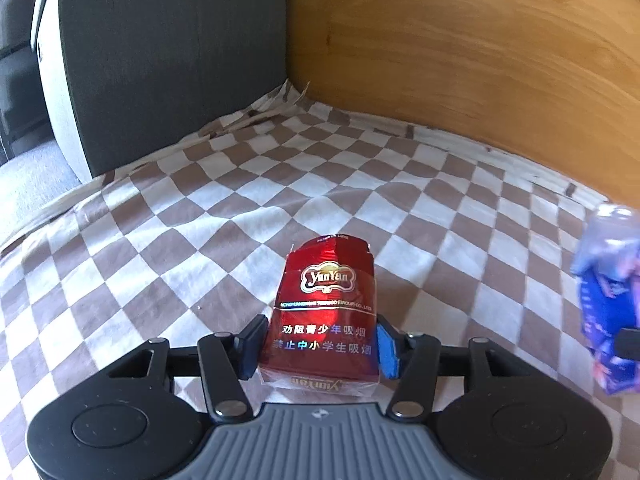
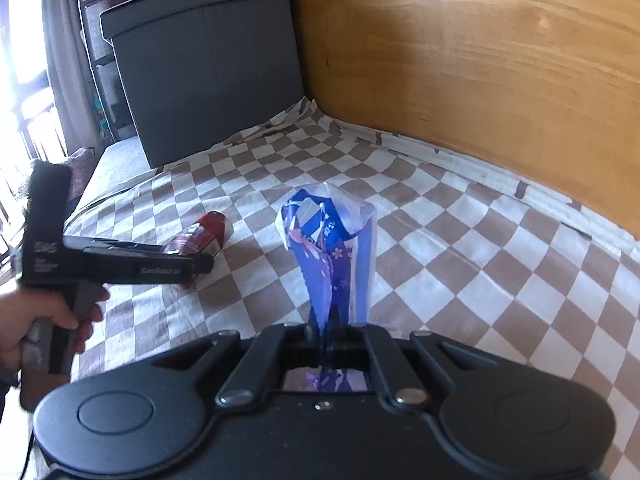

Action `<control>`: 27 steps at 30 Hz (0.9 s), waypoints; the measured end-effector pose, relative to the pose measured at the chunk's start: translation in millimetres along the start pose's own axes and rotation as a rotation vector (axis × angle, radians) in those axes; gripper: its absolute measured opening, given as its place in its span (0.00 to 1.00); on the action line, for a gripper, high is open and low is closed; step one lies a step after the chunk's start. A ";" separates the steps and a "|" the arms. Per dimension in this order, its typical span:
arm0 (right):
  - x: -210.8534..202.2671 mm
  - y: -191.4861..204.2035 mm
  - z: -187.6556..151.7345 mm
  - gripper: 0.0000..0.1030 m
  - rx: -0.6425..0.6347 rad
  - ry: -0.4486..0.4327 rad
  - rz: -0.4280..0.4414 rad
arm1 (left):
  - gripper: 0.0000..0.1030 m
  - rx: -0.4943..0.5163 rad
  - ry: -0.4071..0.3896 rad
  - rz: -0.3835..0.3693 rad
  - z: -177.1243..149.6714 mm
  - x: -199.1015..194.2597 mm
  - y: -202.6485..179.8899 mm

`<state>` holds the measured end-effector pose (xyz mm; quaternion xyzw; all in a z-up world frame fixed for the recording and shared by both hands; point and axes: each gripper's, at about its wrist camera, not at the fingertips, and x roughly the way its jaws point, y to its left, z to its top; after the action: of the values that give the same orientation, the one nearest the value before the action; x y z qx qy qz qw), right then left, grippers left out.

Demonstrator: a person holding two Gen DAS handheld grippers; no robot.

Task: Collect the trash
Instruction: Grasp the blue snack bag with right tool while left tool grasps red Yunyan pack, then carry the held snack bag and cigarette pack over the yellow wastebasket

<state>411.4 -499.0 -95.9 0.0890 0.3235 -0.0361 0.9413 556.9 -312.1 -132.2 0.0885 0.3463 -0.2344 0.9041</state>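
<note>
Now: red cigarette pack (image 1: 326, 312) between left gripper (image 1: 320, 346) jaws, long axis running straight ahead along the fingers.
Lies flat on checkered cloth (image 1: 200, 208), flanked by both pads, apparently touching, jaws part-closed. Right gripper (image 2: 326, 332) clenched on blue wrapper (image 2: 332, 252), held off to the right of the pack, clear of it.

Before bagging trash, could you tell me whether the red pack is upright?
Lying flat: the red pack rests lengthwise on the checked cloth.
</note>
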 end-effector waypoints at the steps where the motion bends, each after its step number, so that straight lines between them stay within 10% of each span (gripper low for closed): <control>1: 0.0 0.9 -0.1 0.02 0.004 0.001 -0.004 | 0.54 0.005 -0.007 0.003 -1.3 -5.5 -1.9; 27: -57.2 62.0 -17.0 0.02 -0.039 -0.039 -0.029 | 0.54 -0.098 -0.105 0.046 -59.6 -152.2 29.4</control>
<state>363.9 -434.3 -64.9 0.0654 0.3071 -0.0451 0.9484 437.3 -212.0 -75.0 0.0396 0.3074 -0.2005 0.9294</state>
